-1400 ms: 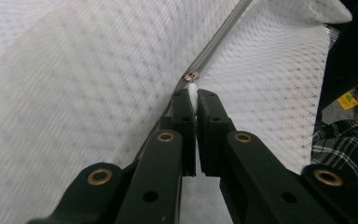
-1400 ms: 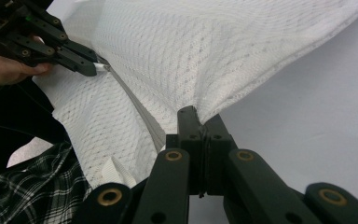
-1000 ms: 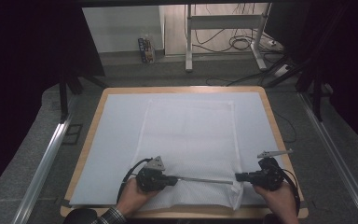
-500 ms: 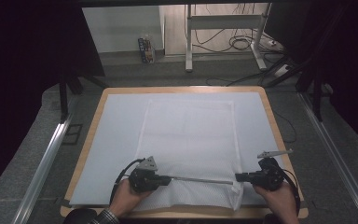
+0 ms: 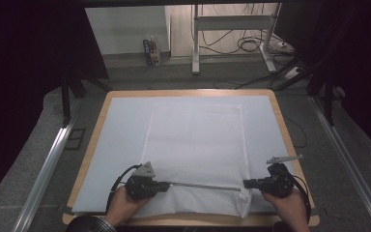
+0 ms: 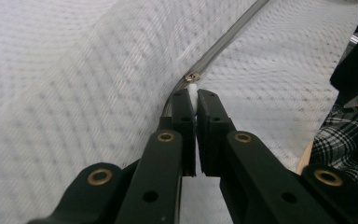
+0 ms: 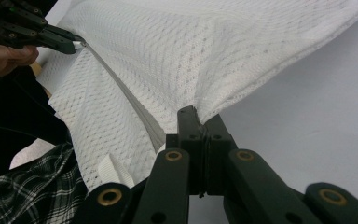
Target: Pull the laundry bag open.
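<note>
The white mesh laundry bag (image 5: 195, 154) lies flat on the pale sheet covering the wooden table (image 5: 280, 121), its grey zipper (image 5: 203, 185) running along the near edge between my two grippers. I judge the step in hand to be drawing the zipper along its track, and to do it well I want the track taut and straight: my right gripper (image 5: 247, 183) should anchor the bag's corner and pull lightly away, while my left gripper (image 5: 166, 184) draws the slider in line with the teeth, low to the cloth, without lifting or twisting so the mesh does not bunch into the slider.

My left gripper (image 6: 193, 95) is nearly closed, its jaws pinching the small white pull tab (image 6: 193, 88), with the metal slider (image 6: 193, 77) just beyond the tips. My right gripper (image 7: 199, 122) is clamped tight on a gathered fold of the mesh (image 7: 205, 70) at the zipper's end; whether it also catches the tape itself I cannot tell, since the fold hides it. The white strap loop (image 7: 114, 172) hangs just left of those jaws, and my plaid sleeve (image 7: 28, 191) lies farther left.
</note>
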### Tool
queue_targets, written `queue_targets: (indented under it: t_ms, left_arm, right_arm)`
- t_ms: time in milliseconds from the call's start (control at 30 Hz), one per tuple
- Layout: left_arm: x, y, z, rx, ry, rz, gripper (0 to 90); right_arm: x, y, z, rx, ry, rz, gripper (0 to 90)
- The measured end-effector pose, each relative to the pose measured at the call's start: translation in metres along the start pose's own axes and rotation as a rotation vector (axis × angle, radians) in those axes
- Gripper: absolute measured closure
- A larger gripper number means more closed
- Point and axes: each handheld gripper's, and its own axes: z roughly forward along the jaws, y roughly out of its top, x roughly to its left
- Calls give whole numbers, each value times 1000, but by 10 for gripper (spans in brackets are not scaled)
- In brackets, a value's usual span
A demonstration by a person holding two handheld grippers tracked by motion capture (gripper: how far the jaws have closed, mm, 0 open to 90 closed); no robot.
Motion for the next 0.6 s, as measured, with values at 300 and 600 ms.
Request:
queue_targets:
  t_ms: [300, 600]
  left_arm:
    - [5, -7, -10, 8, 19, -14, 874]
    - [7, -11, -18, 2, 29, -32, 874]
  right_arm:
    - [-1, 0, -2, -10, 8, 9, 876]
    - [-2, -1, -4, -16, 4, 10, 876]
